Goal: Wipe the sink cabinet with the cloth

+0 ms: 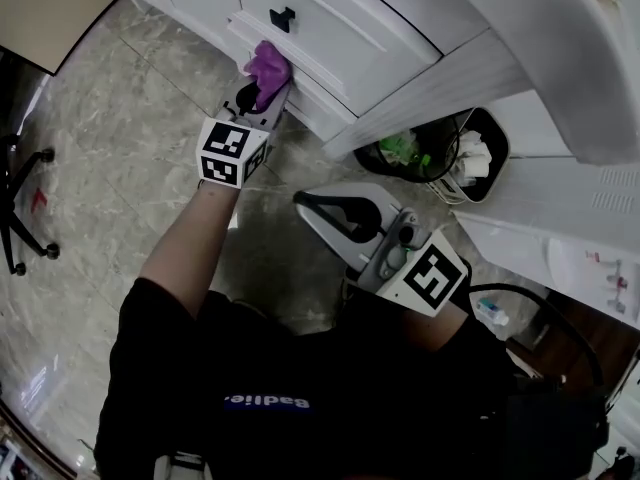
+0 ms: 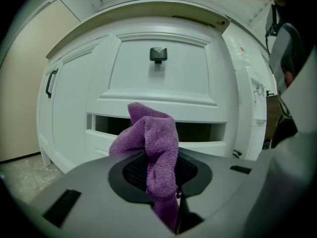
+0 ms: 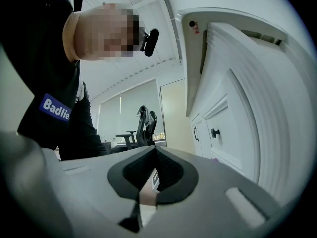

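The white sink cabinet [image 1: 330, 38] fills the top of the head view, and its drawer carries a black knob [image 1: 283, 16]. My left gripper [image 1: 262, 96] is shut on a purple cloth [image 1: 268, 66], and the cloth's free end touches the drawer's lower edge. In the left gripper view the cloth [image 2: 153, 143] stands bunched up between the jaws, in front of the dark gap [image 2: 203, 132] under the drawer front [image 2: 158, 83]. My right gripper [image 1: 303, 200] hangs lower and nearer my body, shut and empty, off the cabinet [image 3: 233, 113].
A waste bin [image 1: 432, 154] with a black liner and rubbish stands on the floor just right of the cabinet's corner. A white unit [image 1: 560, 238] lies further right. A chair's base [image 1: 20, 218] is at the far left on the marble floor [image 1: 130, 138].
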The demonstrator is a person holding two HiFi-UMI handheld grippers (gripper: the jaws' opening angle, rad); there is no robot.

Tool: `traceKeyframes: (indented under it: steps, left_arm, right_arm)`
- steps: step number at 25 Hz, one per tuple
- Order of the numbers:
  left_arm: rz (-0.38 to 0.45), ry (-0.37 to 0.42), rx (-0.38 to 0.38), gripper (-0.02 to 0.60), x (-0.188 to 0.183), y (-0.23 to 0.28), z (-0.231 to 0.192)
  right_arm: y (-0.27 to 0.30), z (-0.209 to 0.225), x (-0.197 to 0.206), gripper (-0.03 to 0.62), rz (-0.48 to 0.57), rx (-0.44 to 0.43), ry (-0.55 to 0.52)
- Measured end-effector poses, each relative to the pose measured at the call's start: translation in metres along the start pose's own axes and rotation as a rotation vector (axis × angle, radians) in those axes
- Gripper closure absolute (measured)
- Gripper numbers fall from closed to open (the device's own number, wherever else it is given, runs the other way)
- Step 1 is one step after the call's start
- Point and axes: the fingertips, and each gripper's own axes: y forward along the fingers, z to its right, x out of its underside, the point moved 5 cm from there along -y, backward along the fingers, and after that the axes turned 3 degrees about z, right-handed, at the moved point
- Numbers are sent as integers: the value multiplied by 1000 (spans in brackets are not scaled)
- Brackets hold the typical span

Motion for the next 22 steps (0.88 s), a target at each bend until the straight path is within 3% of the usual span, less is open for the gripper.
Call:
traceKeyframes:
  steps: [9, 15, 22]
  left_arm:
    - [24, -21, 156, 497, 10, -1, 59]
    - [46, -91, 192, 497, 15, -1, 89]
    - [49, -78, 266, 497, 20, -2, 117]
  right_arm:
    - [-2, 4, -6, 597, 32, -11, 21]
    - [-7, 10, -8, 597, 53, -2, 37]
    - [-5, 12, -7, 597, 65, -14, 54]
